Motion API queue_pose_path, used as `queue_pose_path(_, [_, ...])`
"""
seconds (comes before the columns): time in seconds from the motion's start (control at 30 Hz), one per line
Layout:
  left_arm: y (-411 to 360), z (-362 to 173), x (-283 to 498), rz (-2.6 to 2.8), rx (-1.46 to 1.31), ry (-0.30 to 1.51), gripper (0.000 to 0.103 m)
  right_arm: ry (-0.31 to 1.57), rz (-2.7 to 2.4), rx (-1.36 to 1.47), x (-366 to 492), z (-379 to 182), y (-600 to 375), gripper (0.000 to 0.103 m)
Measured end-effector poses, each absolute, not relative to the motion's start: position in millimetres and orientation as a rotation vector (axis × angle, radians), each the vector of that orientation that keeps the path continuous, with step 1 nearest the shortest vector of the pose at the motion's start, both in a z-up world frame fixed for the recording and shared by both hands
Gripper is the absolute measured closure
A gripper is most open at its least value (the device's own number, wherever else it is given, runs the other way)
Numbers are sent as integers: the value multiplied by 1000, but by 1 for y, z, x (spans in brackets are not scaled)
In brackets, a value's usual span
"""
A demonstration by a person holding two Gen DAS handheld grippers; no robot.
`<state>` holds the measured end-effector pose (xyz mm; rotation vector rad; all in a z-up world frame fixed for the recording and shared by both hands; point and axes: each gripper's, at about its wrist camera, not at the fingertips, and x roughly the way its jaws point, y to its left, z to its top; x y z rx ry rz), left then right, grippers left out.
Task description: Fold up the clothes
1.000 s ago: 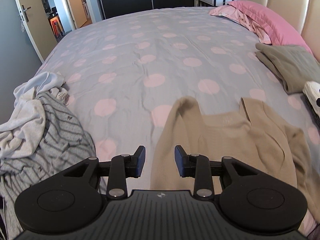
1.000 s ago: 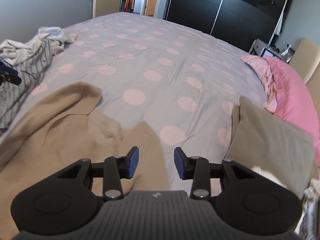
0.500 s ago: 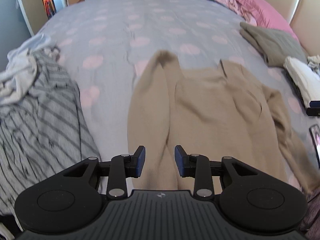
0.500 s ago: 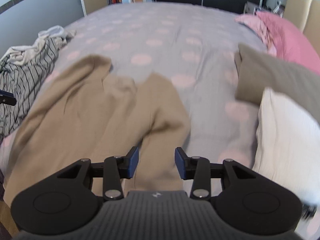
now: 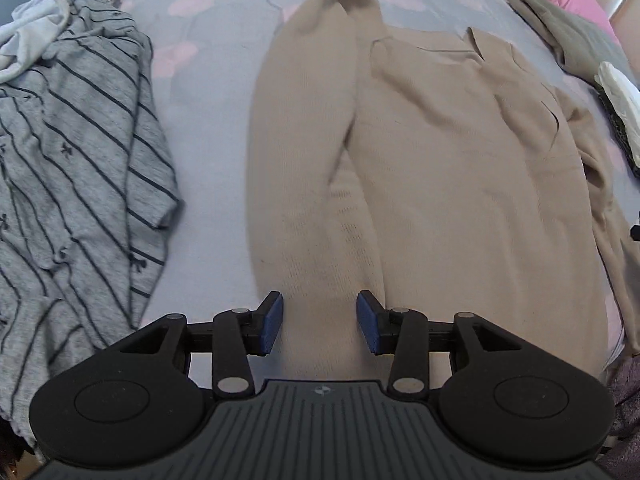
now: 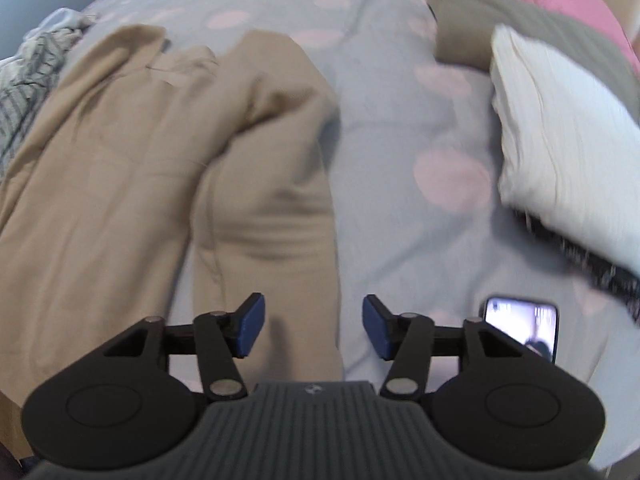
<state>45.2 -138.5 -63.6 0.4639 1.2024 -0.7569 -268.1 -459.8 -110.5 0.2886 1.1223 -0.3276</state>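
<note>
Both wrist views close above the bed (image 5: 216, 184), angled downward, sharing the beige sweater (image 5: 460, 168).

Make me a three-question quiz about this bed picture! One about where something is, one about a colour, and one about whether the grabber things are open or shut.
1. Where is the phone?
A. On the bedspread, right of the right gripper
B. On the pink pillow
C. On top of the striped top

2. What colour is the sweater spread out on the bed?
A. Green
B. Beige
C. Red

3. How are the two grippers?
A. Both shut on the sweater
B. One open, one shut
C. Both open, holding nothing

Answers:
1 A: the phone lies lit on the bedspread just right of the right gripper.
2 B: the sweater is plain beige.
3 C: the left gripper and the right gripper each show a wide gap between the blue pads, above a sleeve, with no cloth pinched.
</note>
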Motion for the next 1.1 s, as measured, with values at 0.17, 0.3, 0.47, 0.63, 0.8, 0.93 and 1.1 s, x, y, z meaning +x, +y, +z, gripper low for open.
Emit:
queue_pose_path(0.17, [-137, -75, 49, -711, 444, 1259, 97, 1150, -302, 368, -268, -123, -458, 80])
queue_pose_path(0.3, [-132, -63, 51, -697, 406, 1213, 103, 1142, -332, 322, -267, -119, -452, 100])
queue_pose_path(0.47, [-117, -27, 65, -672, 308, 1126, 103, 1002, -440, 335, -270, -82, -473, 100])
queue_pose_path(0.63, [-116, -7, 83, -644, 262, 1108, 103, 827, -607, 350, -268, -32, -512, 100])
queue_pose_path(0.8, [-123, -19, 83, -657, 288, 1125, 96, 772, -685, 320, -258, -2, -550, 100])
queue_pose_path(0.93, [-124, -35, 75, -677, 330, 1174, 82, 824, -753, 235, -249, -2, -572, 100])
queue_pose_path(1.1, [-125, -57, 65, -709, 380, 1253, 59, 873, -788, 249, -252, -25, -592, 97])
